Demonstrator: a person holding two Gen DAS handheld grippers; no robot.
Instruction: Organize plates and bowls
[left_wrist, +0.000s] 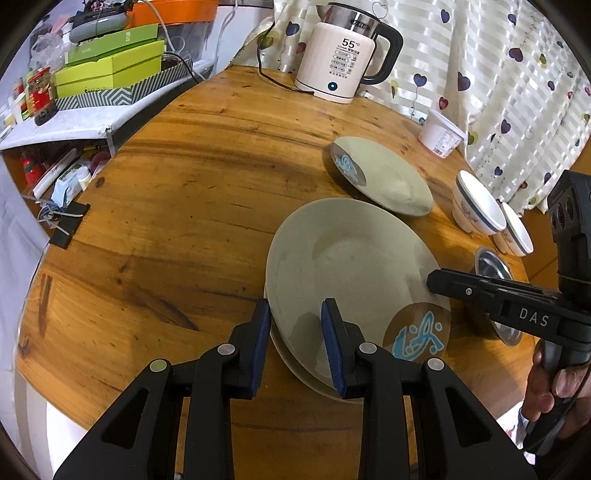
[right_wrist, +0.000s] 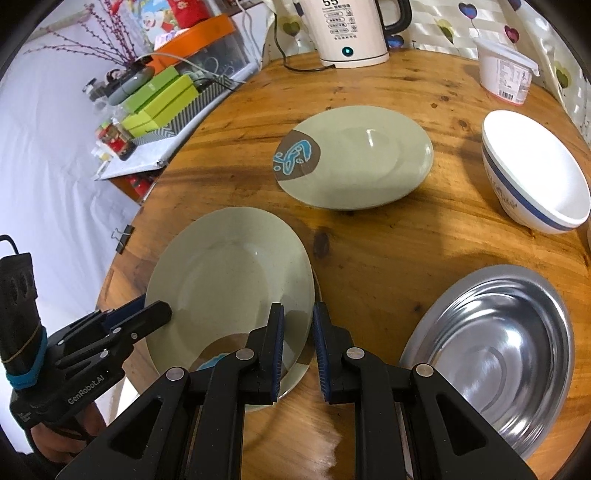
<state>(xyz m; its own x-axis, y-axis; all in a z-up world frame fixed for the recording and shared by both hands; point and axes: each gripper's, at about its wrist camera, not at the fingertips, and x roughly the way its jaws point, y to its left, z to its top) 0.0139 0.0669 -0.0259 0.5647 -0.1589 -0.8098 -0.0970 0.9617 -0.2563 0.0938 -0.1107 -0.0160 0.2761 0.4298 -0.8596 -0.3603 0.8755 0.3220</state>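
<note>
A grey-green plate (left_wrist: 354, 266) with a brown and blue fish mark lies on another plate (left_wrist: 295, 360) on the round wooden table (left_wrist: 177, 206); it also shows in the right wrist view (right_wrist: 229, 280). My left gripper (left_wrist: 295, 325) is open, its fingers either side of the plates' near rim. My right gripper (right_wrist: 298, 332) is open, straddling the top plate's right rim. A third plate (left_wrist: 384, 177) lies further back, also in the right wrist view (right_wrist: 354, 158). Two white bowls (left_wrist: 476, 203) (left_wrist: 515, 230) stand at the right. A steel bowl (right_wrist: 495, 339) sits beside my right gripper.
A white kettle (left_wrist: 343, 55) with its cord stands at the table's far edge. A white tub (left_wrist: 439, 133) stands by the heart-print curtain (left_wrist: 517, 92). A cluttered shelf with green boxes (left_wrist: 107, 70) lies left of the table. A binder clip (left_wrist: 68, 225) grips the table's left edge.
</note>
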